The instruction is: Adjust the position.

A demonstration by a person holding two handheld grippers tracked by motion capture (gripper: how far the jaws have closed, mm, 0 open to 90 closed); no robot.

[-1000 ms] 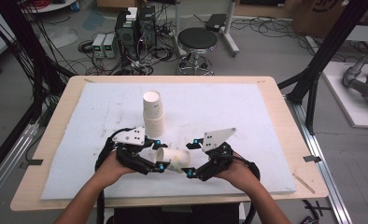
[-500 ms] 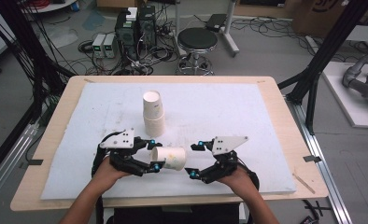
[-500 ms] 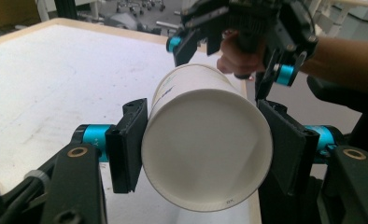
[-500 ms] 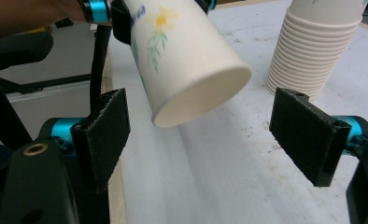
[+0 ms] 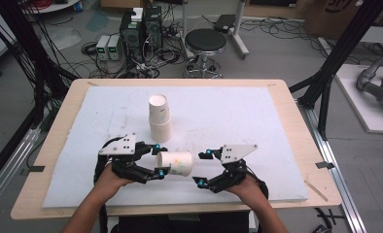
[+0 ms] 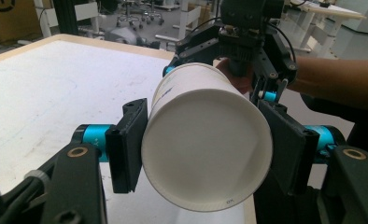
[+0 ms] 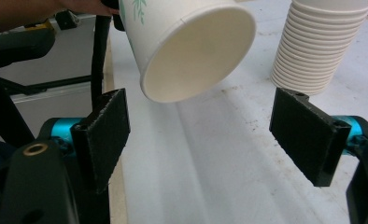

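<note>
Sideways, left gripper (image 5: 156,160) clamps paper cup (image 5: 176,163) — right gripper (image 5: 202,168) jaws wide, empty.

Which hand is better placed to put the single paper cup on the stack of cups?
Left. The left gripper already clamps the paper cup between its jaws, close to the stack of cups. The right gripper is open and holds nothing.

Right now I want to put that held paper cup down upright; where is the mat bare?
Bare white mat lies right of the stack of white paper cups, and left of it. It is crowded near the front edge, where the left gripper holds the white paper cup beside the open right gripper.
</note>
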